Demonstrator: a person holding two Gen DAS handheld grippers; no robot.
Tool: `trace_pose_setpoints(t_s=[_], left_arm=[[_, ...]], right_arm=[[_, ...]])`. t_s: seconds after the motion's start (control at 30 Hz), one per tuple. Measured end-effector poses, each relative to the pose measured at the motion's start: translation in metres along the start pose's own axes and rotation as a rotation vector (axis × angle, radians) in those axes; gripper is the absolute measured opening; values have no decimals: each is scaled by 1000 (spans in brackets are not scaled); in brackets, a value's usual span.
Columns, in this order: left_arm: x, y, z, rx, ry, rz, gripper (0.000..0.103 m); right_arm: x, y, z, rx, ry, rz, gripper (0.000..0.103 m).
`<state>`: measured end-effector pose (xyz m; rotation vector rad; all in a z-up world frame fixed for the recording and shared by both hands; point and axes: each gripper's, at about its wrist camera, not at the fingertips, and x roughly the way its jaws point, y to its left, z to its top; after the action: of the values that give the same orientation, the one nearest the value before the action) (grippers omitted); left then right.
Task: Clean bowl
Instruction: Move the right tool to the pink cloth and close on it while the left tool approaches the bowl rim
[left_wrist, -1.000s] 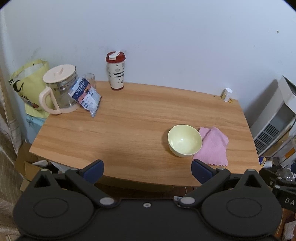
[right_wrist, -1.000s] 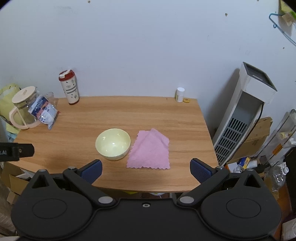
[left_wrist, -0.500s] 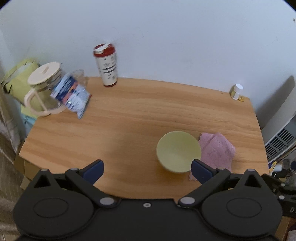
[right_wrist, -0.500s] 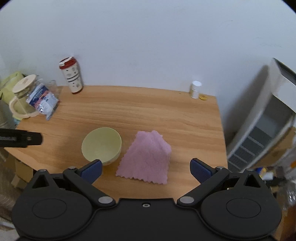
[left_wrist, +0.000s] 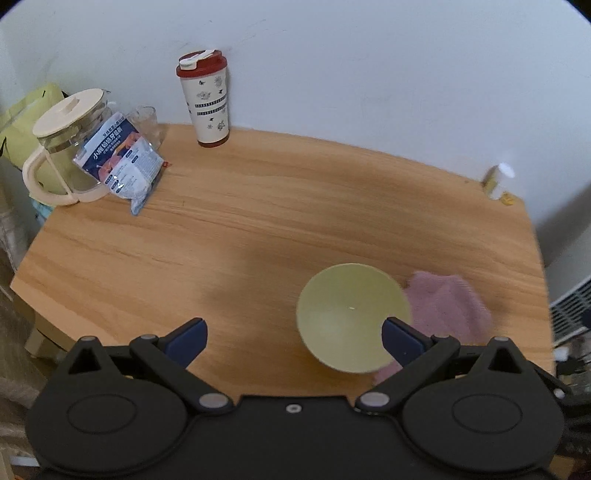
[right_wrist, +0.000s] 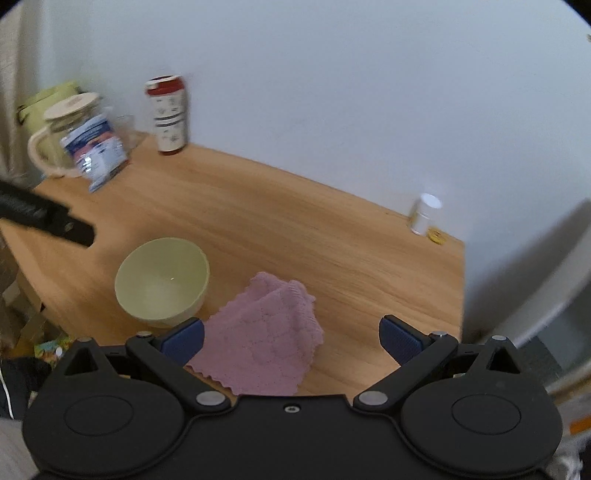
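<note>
Wooden table (left_wrist: 258, 221): bowl (left_wrist: 351, 317) beside the left gripper's (left_wrist: 293, 341) parted jaws.

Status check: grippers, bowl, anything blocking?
Left gripper open, empty. Right gripper open above pink cloth. Yellow bowl upright on table, beside cloth, untouched. Nothing blocking.

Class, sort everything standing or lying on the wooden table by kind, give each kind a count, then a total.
Bowls: 1, pale yellow-green bowl
Cloths: 1, pink cloth
Drink vessels: 3, red-lidded tumbler, cream-lidded glass pitcher, clear glass
Packets: 1, blue printed packet
Small bottles: 1, white-capped bottle
Total: 7
</note>
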<state>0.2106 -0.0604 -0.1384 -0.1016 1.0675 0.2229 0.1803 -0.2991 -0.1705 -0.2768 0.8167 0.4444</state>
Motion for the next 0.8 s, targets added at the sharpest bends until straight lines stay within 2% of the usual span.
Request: trace_pose_setpoints(t_s=[0.17,0.33,0.4,0.43,0.47,0.53,0.7,0.8], left_arm=[[38,2,3,48,71,-29,103],[63,6,4,86,61,-65,103],[75,6,4,116,59,-78,103],[80,6,4,126,60,-82,103],[85,6,4,136,65,-85,103],[94,7,4,137,70,-91,103],[113,11,5,142,88,-160,102],[120,12,6,169,97,-203,102]], right_arm=[[30,6,-6,-51,0,24,101],[52,8,-5,-48,-13,88,100],[65,7,-6,-48,9,99,99],[76,7,-6,-44,27,112,95],[83,7,-7,-44,39,122,87],[99,8,-9,-72,78,151,83],[119,14,-9,-126,69,108,84],[130,13,-8,-113,94,130,86]])
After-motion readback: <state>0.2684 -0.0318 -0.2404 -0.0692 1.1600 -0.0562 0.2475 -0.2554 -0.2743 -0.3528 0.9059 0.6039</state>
